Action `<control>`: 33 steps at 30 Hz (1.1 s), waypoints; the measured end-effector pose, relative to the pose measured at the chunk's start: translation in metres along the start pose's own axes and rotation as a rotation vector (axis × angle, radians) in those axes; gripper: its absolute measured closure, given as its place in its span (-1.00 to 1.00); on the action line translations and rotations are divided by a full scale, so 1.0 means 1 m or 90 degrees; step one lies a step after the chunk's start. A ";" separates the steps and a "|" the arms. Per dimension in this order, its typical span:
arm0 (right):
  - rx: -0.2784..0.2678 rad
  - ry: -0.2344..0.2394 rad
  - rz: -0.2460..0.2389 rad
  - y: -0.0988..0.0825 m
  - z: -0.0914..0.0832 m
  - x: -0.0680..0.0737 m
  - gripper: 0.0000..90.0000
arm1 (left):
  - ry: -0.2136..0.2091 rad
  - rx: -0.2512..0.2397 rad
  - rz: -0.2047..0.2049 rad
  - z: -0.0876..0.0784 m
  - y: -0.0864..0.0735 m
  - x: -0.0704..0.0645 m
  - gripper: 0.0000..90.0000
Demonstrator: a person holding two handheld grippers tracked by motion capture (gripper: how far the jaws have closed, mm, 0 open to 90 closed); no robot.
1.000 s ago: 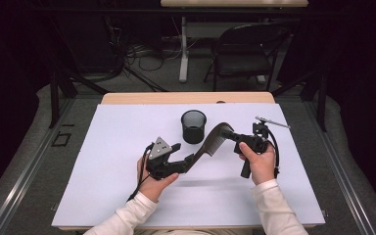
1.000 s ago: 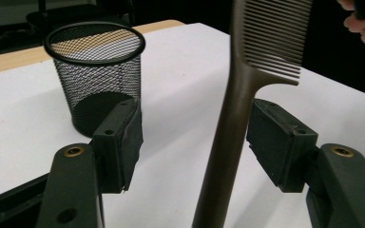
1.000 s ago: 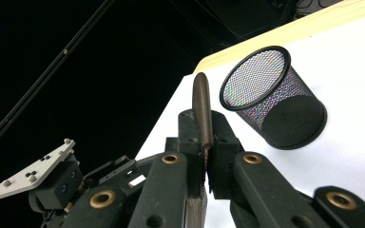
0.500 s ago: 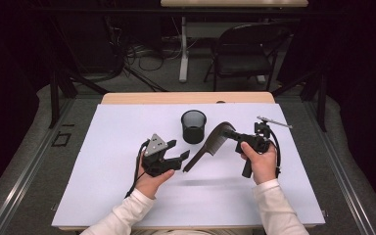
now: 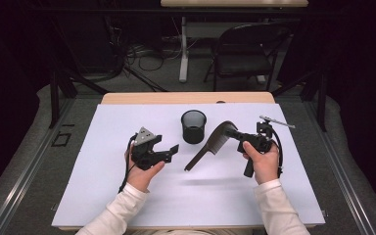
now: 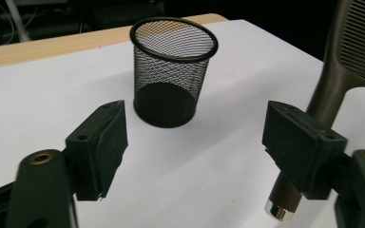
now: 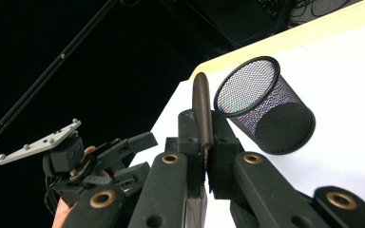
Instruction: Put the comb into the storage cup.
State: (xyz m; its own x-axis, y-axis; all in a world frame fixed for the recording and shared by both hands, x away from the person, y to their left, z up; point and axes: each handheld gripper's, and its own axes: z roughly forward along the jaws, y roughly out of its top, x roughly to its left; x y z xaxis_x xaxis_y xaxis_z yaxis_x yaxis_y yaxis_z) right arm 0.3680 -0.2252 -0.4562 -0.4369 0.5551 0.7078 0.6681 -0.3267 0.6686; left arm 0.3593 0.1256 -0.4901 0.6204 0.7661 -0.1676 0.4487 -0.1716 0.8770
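A dark brown comb (image 5: 210,146) hangs slanted above the white table cover (image 5: 103,196), its handle end low and pointing left. My right gripper (image 5: 236,132) is shut on its toothed end; in the right gripper view the comb (image 7: 202,102) stands edge-on between the pressed jaws of the right gripper (image 7: 204,142). My left gripper (image 5: 170,151) sits to the left of the handle tip, apart from it. Its jaws have just been opening, and the left gripper (image 6: 195,142) has nothing between them. The comb handle (image 6: 325,92) passes behind its right jaw. A black mesh cup (image 5: 194,126) stands upright behind both.
The mesh cup (image 6: 173,71) stands straight ahead of the left gripper. The table's wooden far edge (image 5: 186,98) runs behind it. A black chair (image 5: 247,49) and cables on the floor (image 5: 137,54) lie beyond the table. White sheet spreads left and front of the hands.
The left gripper has let go of the comb's handle end, drawn back to the left and spread its jaws wider. The right gripper still holds the comb in the same place.
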 end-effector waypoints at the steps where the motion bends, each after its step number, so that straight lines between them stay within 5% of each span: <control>1: 0.000 0.001 0.000 0.000 0.000 0.000 0.93 | 0.003 -0.001 -0.002 -0.001 0.000 0.002 -0.51; 12: -0.008 -0.005 -0.002 0.002 -0.003 -0.001 0.93 | 0.008 -0.012 -0.027 -0.009 0.004 0.019 -0.65; 21: -0.012 -0.008 -0.008 0.003 -0.005 -0.001 0.93 | 0.002 -0.014 -0.002 -0.012 0.005 0.021 -0.65; 33: -0.025 -0.012 -0.016 0.005 -0.007 0.000 0.93 | 0.010 -0.008 0.001 -0.014 0.005 0.027 -0.65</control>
State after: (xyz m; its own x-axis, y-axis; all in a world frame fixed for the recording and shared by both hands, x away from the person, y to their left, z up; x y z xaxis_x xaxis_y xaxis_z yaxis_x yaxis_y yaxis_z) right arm 0.3671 -0.2321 -0.4511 -0.4418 0.5777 0.6863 0.6325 -0.3419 0.6950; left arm 0.3695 0.1544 -0.4835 0.6111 0.7755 -0.1590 0.4391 -0.1649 0.8832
